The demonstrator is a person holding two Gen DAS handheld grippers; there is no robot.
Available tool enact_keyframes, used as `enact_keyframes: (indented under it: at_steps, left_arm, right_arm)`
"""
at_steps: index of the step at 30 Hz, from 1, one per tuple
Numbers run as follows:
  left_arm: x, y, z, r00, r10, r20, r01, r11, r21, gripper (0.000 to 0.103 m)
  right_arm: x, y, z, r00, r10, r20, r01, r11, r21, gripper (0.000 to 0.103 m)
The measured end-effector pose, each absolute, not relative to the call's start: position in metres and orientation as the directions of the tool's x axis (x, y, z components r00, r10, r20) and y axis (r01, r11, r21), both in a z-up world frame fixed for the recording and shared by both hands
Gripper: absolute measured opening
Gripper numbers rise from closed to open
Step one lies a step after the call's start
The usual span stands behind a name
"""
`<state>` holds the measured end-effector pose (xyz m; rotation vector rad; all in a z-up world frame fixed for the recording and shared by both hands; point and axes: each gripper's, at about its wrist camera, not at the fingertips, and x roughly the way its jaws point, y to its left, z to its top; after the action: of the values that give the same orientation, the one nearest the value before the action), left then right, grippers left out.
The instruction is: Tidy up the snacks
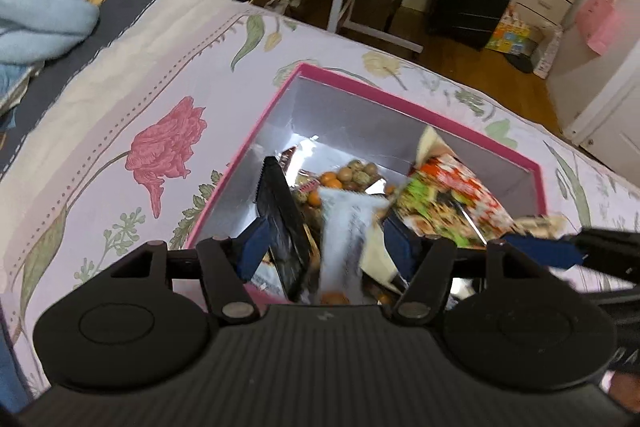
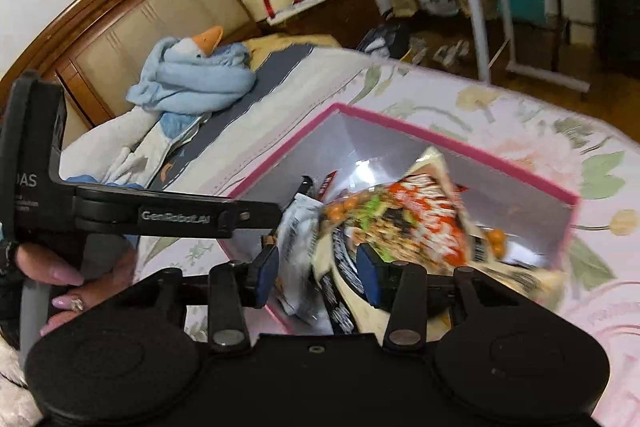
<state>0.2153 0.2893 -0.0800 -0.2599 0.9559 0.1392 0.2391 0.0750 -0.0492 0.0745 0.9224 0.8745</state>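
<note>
Left wrist view is showing the left gripper pinching a white packet over the pink box of snacks. The right gripper is probably squeezing a noodle bag. Both bags are crowding together and could slip out.

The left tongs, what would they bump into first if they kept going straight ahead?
Probably the white snack packet, which sits right between the left tongs. Past it lie the round nut snacks inside the pink box. The picture is blurry, so depth is uncertain.
</note>
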Motion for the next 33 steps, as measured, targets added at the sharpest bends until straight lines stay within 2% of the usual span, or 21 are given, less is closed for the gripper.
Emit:
enact_keyframes:
  at_steps: [14,18,27,29,33]
  left_arm:
    - [0.145,0.206,-0.020,0.650,-0.077,-0.756,-0.016,0.993,-0.115,0.062]
    - [0.130,0.175,-0.015,0.653,-0.104,-0.750,0.052,0.994,-0.093,0.062]
    - [0.099,0.125,-0.019,0.663,-0.145,-0.734,0.148,0.987,-0.062,0.065]
    - [0.092,0.117,-0.020,0.668,-0.142,-0.730,0.154,0.987,-0.052,0.070]
    - [0.082,0.099,-0.022,0.675,-0.140,-0.724,0.185,0.983,-0.017,0.072]
  right_arm:
    - [0.155,-0.036,0.010,0.603,0.490,-0.629,-0.506,0.845,0.173,0.049]
    - [0.123,-0.061,0.017,0.673,0.433,-0.600,-0.444,0.885,0.140,0.054]
    - [0.085,-0.101,0.009,0.704,0.306,-0.640,-0.283,0.948,0.143,0.056]
    - [0.077,-0.108,0.007,0.712,0.269,-0.649,-0.244,0.961,0.130,0.056]
    - [0.062,-0.115,0.004,0.720,0.222,-0.657,-0.215,0.972,0.093,0.056]
